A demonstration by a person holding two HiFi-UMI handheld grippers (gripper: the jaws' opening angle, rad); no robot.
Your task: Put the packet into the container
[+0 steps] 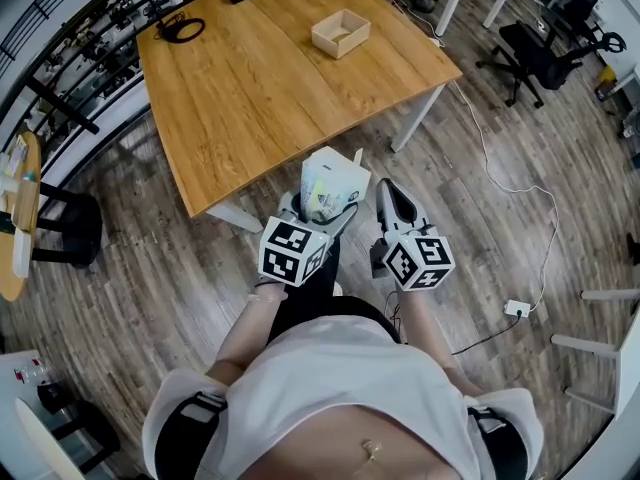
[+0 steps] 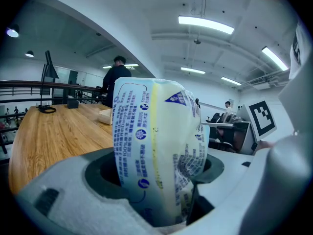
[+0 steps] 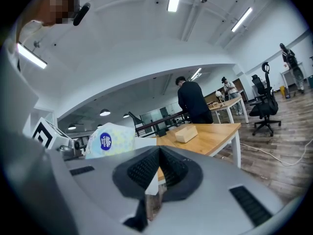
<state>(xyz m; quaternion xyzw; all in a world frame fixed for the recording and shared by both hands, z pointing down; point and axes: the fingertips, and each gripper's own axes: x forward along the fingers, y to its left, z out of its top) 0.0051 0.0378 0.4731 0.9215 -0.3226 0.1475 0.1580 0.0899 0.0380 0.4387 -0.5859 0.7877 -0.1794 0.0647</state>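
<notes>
Left gripper [image 1: 318, 214] jaws clamped on packet [image 1: 327, 184], right gripper [image 1: 396, 208] jaws closed empty; keep packet upright, carry it over container [image 1: 340, 33] on bench [image 1: 250, 98], release low inside

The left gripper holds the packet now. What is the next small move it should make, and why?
Probably carry the packet forward over the table, toward the container. The left gripper is closed on the packet, but it is at the table's near corner, while the open container sits far across the tabletop, so releasing here would likely miss it.
</notes>
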